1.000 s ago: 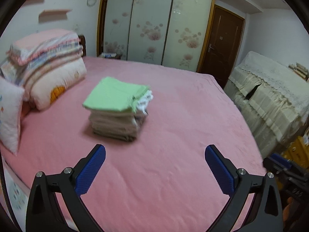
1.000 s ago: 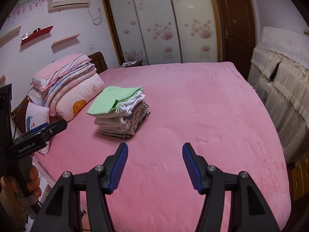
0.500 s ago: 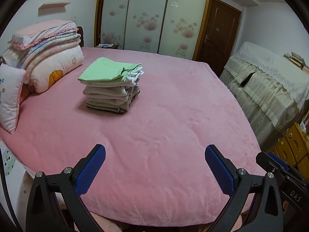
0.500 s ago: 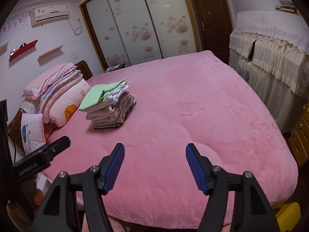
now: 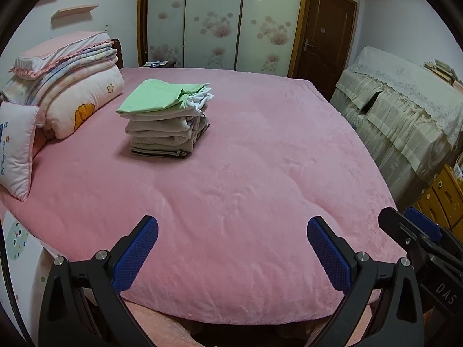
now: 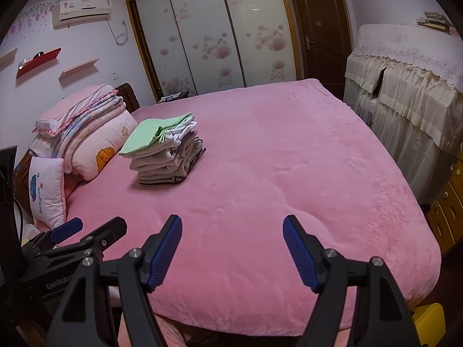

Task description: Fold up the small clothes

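Observation:
A stack of folded small clothes [image 5: 166,121], with a light green piece on top, sits on the pink bed [image 5: 231,179] toward its far left. It also shows in the right wrist view [image 6: 166,151]. My left gripper [image 5: 231,228] is open and empty, held back over the bed's near edge, far from the stack. My right gripper [image 6: 233,225] is open and empty, also over the near edge. The right gripper shows at the lower right of the left wrist view [image 5: 416,231]. The left gripper shows at the lower left of the right wrist view [image 6: 84,231].
Folded quilts and pillows [image 5: 66,86] are piled at the bed's left, by the headboard. A cloth-covered cabinet [image 5: 405,110] stands to the right, with yellow drawers [image 5: 442,199] near it. A wardrobe [image 5: 217,20] and a door [image 5: 327,34] stand behind the bed.
Both grippers have pulled back and away from the stack toward the bed's near edge. The stack looks smaller and farther. Both stay open and empty.

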The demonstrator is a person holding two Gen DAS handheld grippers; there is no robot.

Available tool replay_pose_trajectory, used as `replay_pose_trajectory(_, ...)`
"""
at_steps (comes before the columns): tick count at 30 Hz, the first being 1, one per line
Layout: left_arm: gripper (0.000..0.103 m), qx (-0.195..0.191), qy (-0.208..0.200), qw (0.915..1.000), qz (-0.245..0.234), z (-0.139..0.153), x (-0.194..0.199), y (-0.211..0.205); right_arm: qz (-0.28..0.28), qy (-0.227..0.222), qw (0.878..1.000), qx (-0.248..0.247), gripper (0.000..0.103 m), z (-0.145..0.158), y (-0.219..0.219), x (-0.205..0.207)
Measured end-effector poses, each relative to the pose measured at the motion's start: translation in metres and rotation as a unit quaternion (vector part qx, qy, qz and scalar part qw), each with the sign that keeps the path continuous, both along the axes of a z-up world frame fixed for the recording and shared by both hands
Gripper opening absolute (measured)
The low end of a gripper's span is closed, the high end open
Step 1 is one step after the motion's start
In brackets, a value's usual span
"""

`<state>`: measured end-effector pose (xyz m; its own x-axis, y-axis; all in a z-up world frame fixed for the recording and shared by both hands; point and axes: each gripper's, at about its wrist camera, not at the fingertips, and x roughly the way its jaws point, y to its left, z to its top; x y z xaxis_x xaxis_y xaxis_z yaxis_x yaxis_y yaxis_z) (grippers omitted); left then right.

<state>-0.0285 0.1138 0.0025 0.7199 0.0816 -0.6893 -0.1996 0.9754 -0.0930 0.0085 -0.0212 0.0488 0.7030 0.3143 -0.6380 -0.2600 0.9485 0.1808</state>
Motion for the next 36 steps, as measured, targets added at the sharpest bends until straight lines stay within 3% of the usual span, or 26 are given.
replay_pose_trajectory(22,0.102,0.009,0.011,0.9999,0.004,-0.008,-0.003,-0.002,-0.003,-0.016,0.999,-0.047,0.073,-0.010,0.013,-0.009)
replay_pose_trajectory(36,0.102,0.012,0.014,0.9998,0.001,-0.008,-0.005,-0.004,-0.004,-0.012,0.999,-0.046,0.073,-0.014,0.007,-0.008)
